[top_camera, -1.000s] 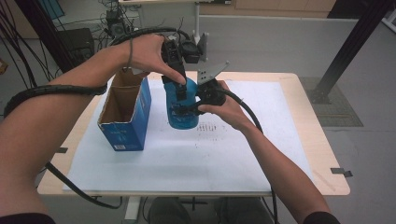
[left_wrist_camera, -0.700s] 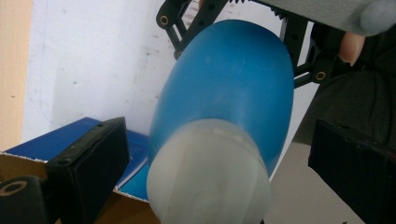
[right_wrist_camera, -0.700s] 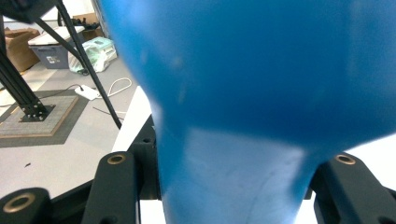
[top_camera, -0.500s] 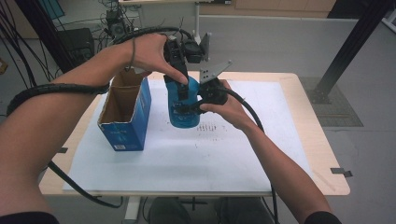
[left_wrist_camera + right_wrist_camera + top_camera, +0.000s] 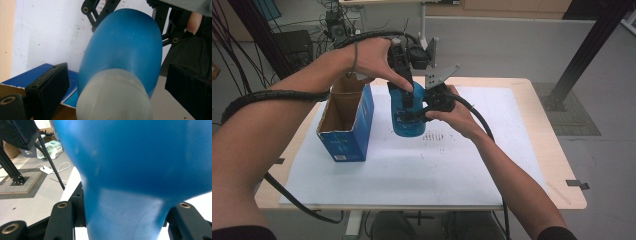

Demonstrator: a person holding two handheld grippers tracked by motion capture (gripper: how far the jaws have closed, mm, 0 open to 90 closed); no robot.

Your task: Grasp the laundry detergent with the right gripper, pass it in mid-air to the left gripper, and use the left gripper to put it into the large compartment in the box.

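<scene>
Holding the blue bottle clear of the surface, the right tool has its jaws clamped on the bottle's lower body, seen close up in the right gripper view with blue plastic wedged between them. Above it, the left tool comes down over the white cap; in the left gripper view its jaws stand wide on either side of the cap, touching nothing. Just beside the left tool sits the open cardboard box, with no lid on it. Judging by this, the bottle is out and gripped, a handover or cap grab looks to be in hand, and whichever comes next has not yet begun: the left jaws have yet to close.
</scene>
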